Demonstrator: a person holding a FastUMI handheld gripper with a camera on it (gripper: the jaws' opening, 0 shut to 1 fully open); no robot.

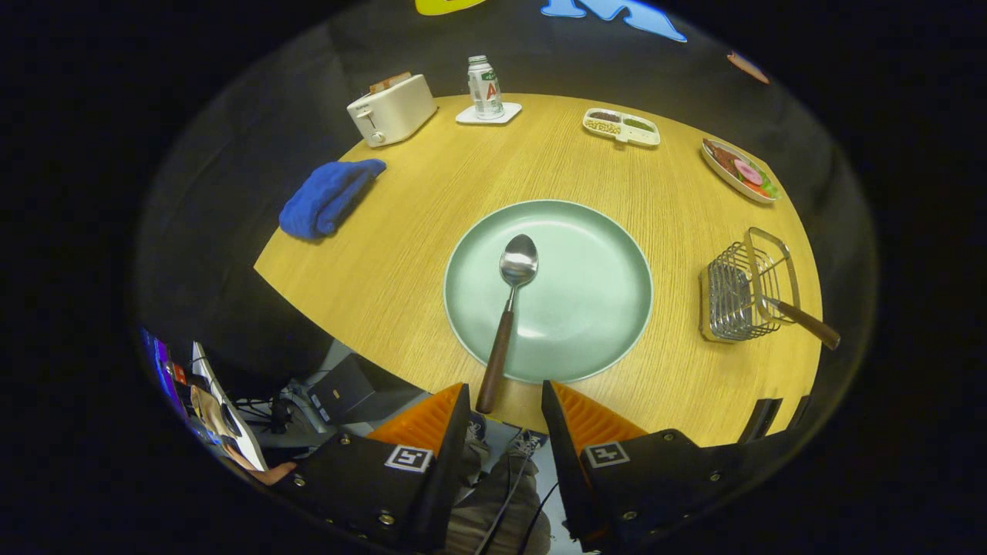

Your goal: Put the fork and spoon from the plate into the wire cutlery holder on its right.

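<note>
A pale green plate [594, 308] lies on the round wooden table [401, 254], just ahead of my fingers. On it rests a spoon [509, 308] with a metal bowl and a dark wooden handle that overhangs the plate's near rim toward my left finger. To the plate's right stands the wire cutlery holder [736, 297], and a wooden-handled utensil [806, 322], apparently the fork, leans out of it to the right. My gripper [505, 405] hovers open at the table's near edge, nothing between its fingers.
Along the far side stand a white toaster [391, 109], a bottle [484, 87] on a coaster, a divided snack tray [621, 127] and an oval dish of food [740, 171]. A blue cloth [328, 196] lies at the left. A person's legs and shoes [501, 462] show below the table edge.
</note>
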